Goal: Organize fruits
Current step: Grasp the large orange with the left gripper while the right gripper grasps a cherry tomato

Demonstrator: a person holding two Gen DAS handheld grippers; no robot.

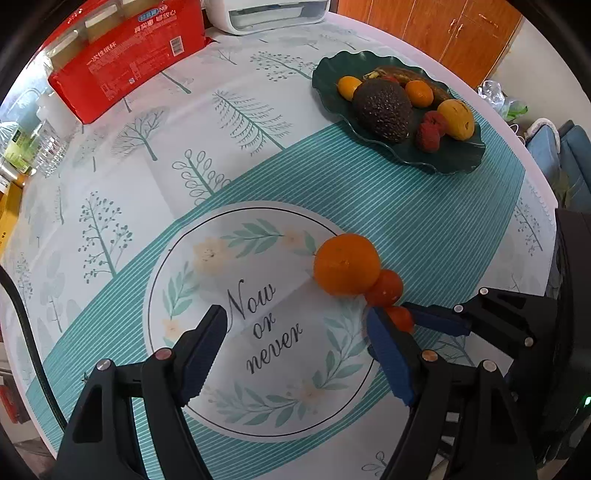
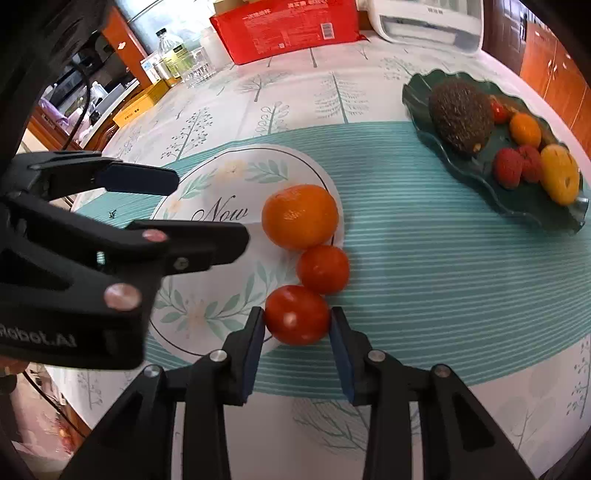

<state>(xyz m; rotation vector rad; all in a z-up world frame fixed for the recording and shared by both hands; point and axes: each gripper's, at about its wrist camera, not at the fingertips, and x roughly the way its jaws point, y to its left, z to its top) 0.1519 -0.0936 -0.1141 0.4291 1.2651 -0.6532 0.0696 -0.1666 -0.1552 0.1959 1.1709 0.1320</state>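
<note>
On the tablecloth an orange (image 2: 300, 216), a red tomato (image 2: 323, 269) and a second tomato (image 2: 297, 315) lie touching in a row. My right gripper (image 2: 297, 318) is shut on the nearest tomato, with a blue pad pressed against each side. My left gripper (image 1: 295, 317) stands open over the printed circle, left of the orange (image 1: 346, 264), with nothing between its fingers. It also shows at the left of the right wrist view. A dark green wavy plate (image 1: 454, 162) at the far right holds an avocado (image 1: 384, 110), small oranges, red lychees and a yellow fruit.
A red package (image 1: 125, 55) and a white appliance (image 1: 266, 14) stand at the table's far edge. Clear bottles (image 1: 51, 147) crowd the far left. The round table's edge curves close behind the plate, with wooden cabinets (image 1: 461, 33) beyond.
</note>
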